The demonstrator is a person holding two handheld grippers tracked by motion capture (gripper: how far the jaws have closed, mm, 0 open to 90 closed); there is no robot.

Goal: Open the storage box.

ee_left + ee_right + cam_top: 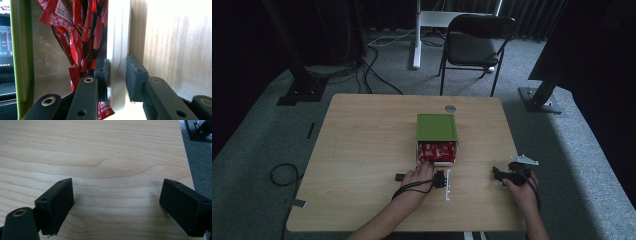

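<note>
A box with a green lid [437, 127] stands at the table's middle, and its pale tray [443, 163] sticks out toward me, full of red packets [437, 150]. My left gripper [439, 174] is turned on its side at the tray's front. In the left gripper view, the left gripper [117, 67] is shut on the tray's front wall [117, 37], one pad inside among the red packets [80, 30] and one outside. The green lid [21, 50] runs along the left edge. My right gripper [499, 175] rests near the table's right side. In its own view, the right gripper [116, 195] is open over bare wood.
The wooden table [362, 150] has a round grommet [450, 108] behind the box. Its right edge lies close to my right hand. A black chair [477, 42] stands beyond the table, with black frame posts [302, 85] and floor cables [282, 175] around it.
</note>
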